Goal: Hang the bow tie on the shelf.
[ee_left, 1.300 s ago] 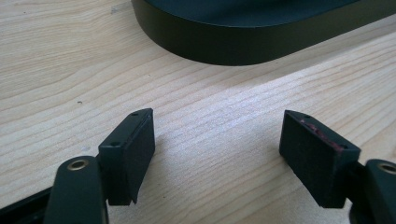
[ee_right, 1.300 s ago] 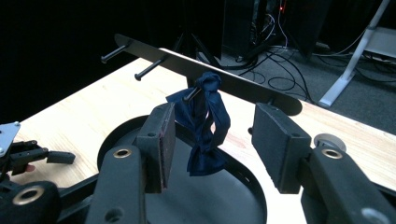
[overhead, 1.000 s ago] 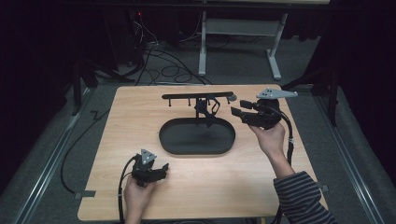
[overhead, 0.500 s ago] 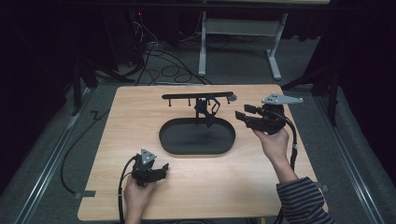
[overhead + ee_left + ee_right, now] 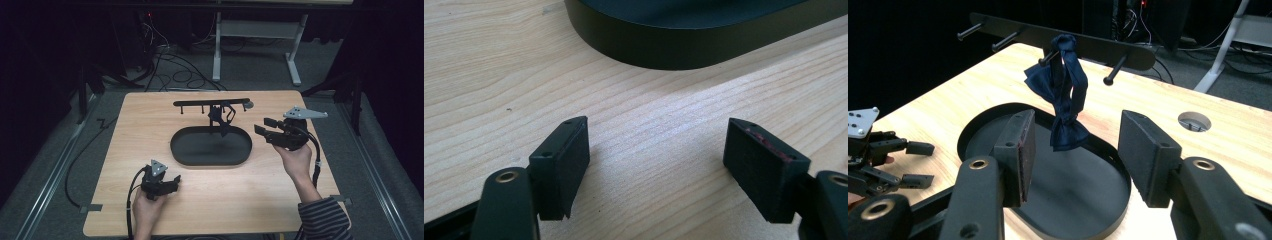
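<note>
A dark blue bow tie (image 5: 1064, 95) hangs from a peg of the black rack (image 5: 1058, 42) above the black oval tray (image 5: 998, 120); in the high view the bow tie (image 5: 222, 117) hangs over the tray's (image 5: 185, 155) far edge. My right gripper (image 5: 266, 127) is held open to the right of the tray, its jaws pointed at the bow tie, nothing between them (image 5: 1075, 150). My left gripper (image 5: 172, 182) rests low on the table near the front left, open and empty (image 5: 656, 160), facing the tray's near wall (image 5: 674, 50).
The wooden table (image 5: 150, 130) has a round hole (image 5: 1194, 121) near the rack's right end. Cables (image 5: 165, 65) and a white table frame (image 5: 260, 45) lie on the floor beyond the far edge.
My right gripper has drifted to the right and slightly toward the person, away from the rack. The left gripper has stayed put.
</note>
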